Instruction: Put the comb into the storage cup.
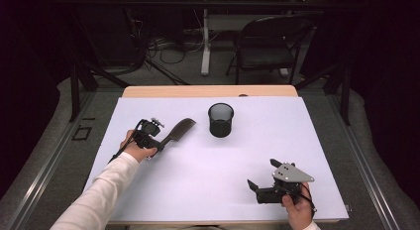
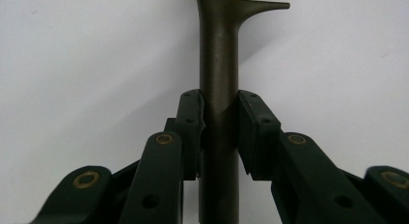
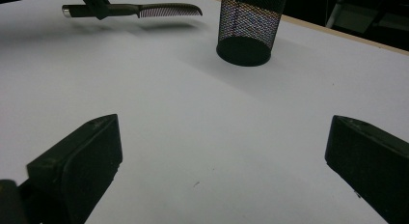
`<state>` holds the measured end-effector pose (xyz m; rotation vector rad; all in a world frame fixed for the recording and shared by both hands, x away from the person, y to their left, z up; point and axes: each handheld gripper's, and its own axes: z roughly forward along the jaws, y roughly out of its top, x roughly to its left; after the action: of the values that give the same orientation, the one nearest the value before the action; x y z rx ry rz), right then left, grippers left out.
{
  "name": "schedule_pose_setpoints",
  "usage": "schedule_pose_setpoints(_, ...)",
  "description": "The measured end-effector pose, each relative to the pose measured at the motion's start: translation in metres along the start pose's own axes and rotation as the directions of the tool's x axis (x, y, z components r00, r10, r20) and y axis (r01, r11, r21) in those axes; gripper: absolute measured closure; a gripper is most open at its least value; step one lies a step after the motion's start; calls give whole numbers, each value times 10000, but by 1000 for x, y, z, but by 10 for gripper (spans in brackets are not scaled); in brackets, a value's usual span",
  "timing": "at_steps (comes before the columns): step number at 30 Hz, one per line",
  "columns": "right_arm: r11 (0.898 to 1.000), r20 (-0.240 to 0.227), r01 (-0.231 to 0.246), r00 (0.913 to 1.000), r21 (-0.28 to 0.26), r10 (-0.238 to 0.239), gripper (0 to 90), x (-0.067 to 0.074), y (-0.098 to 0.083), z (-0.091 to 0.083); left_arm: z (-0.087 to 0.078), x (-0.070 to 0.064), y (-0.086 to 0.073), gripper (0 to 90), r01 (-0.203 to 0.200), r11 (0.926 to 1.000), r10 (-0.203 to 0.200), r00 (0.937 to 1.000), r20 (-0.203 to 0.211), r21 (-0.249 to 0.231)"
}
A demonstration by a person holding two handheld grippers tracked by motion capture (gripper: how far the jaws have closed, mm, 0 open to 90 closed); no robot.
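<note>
Comb [image 1: 179, 129]: dark, w/ long handle; sitting over the left half of the table, nearer the far edge than the near one. Teeth end is pointing toward the cup. In the right gripper view [image 3: 144, 10] it's hanging level, a bit above the sheet, shadow underneath.
Left gripper [image 1: 159, 142]: jaws are clamping the comb's handle from both sides; in the left gripper view [image 2: 219, 132] the handle is running straight up between the pads, teeth just starting at the top edge.
Left hand [image 1: 134, 146]: wrapping the gripper body, white sleeve [image 1: 99, 195] coming in from the near edge.
Mesh cup [image 1: 220, 119]: black, round, standing upright toward the far edge, about mid-width, just right of the comb's tip, not touching it.
Right gripper [image 1: 263, 175]: jaws are standing wide apart, nothing betw. them; resting low near the near right corner, well apart from cup and comb.
Right hand [image 1: 297, 206]: gripping it at the near edge.
Table [image 1: 307, 141]: white sheet over a wood top.
</note>
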<state>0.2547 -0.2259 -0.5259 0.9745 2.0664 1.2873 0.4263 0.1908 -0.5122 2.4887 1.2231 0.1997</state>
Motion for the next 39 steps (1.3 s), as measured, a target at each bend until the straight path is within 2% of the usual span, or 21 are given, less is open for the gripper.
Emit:
schedule_pose_setpoints(12, 10000, -3, -3, 10000, 37, 3, 0, 0, 0, 1, -7, 5, -3, 721, 516, 9952, -528, 9985, -117, -835)
schedule_pose_setpoints(22, 10000, -13, 40, 10000, 40, -40, 0, 0, 0, 0, -15, 2, -4, 721, 665, 9865, -693, 9975, -138, -1500)
schedule_pose_setpoints(24, 10000, -14, 41, 10000, 59, -41, 0, 0, 0, 0, -18, 0, -4, 721, 718, 9819, -759, 9970, -164, -1754)
schedule_pose_setpoints(25, 10000, -14, 41, 10000, 59, -41, 0, 0, 0, 0, -18, 0, -4, 721, 718, 9819, -759, 9970, -164, -1754)
schedule_pose_setpoints(31, 10000, -20, 72, 10000, 53, -72, 0, 0, 0, 0, -27, -4, -5, 721, 884, 9646, -933, 9956, -79, -2486)
schedule_pose_setpoints(32, 10000, -20, 76, 10000, 54, -76, 0, 0, 0, 0, -31, -5, -6, 721, 918, 9582, -976, 9952, -80, -2710)
schedule_pose_setpoints(33, 10000, -20, 76, 10000, 54, -76, 0, 0, 0, 0, -31, -5, -6, 721, 918, 9582, -976, 9952, -80, -2710)
schedule_pose_setpoints(39, 10000, -11, 69, 10000, 55, -69, 0, 0, 0, 0, -40, -11, -8, 721, 940, 9392, -975, 9952, 61, -3303)
